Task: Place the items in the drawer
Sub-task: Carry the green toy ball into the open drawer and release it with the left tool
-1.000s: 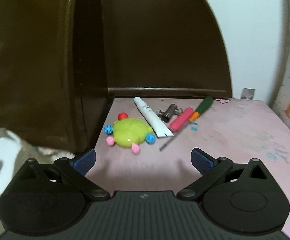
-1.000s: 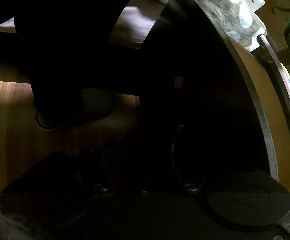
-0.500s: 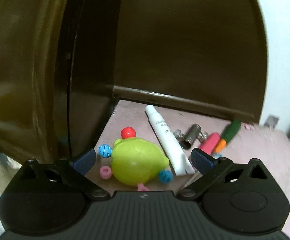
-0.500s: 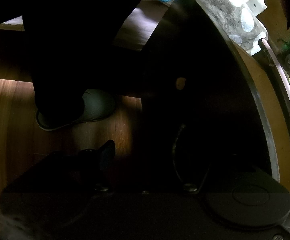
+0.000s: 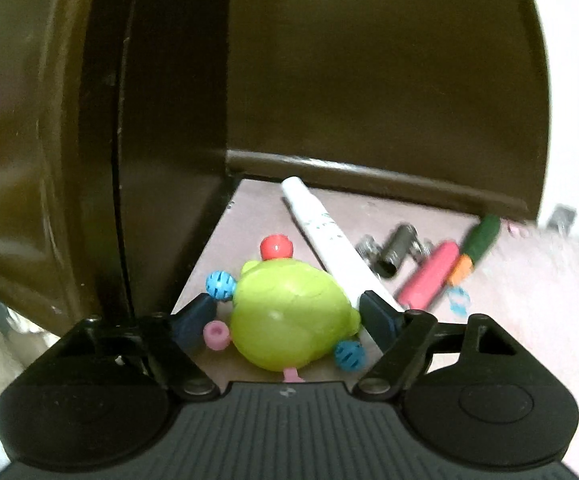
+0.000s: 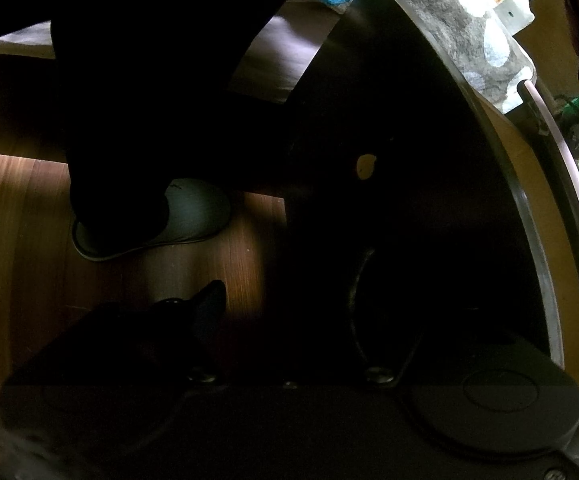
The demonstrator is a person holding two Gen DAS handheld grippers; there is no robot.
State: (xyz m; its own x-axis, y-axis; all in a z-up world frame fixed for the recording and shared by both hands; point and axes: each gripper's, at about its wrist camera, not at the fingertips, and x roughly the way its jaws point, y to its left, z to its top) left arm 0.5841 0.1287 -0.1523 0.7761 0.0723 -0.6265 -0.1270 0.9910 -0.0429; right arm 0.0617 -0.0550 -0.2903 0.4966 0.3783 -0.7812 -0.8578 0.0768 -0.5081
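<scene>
The left gripper (image 5: 289, 316) stands spread, its blue-padded fingers (image 5: 197, 312) flanking the lime-green turtle toy (image 5: 289, 320) without clearly touching it; the toy lies on the pink table (image 5: 529, 280), just beside a white tube (image 5: 329, 236), with a pink-handled tool (image 5: 429, 276) and a green-handled tool (image 5: 481, 240) further right; the right wrist view alone shows a dark drawer front (image 6: 389, 160), wooden floor (image 6: 9, 220) and a slipper (image 6: 193, 212); the right gripper (image 6: 285, 312) sits in shadow, and I cannot tell its state.

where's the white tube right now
In the left wrist view, the white plastic tube lies diagonally on the pink tabletop, just right of the lime-green turtle toy.
</scene>
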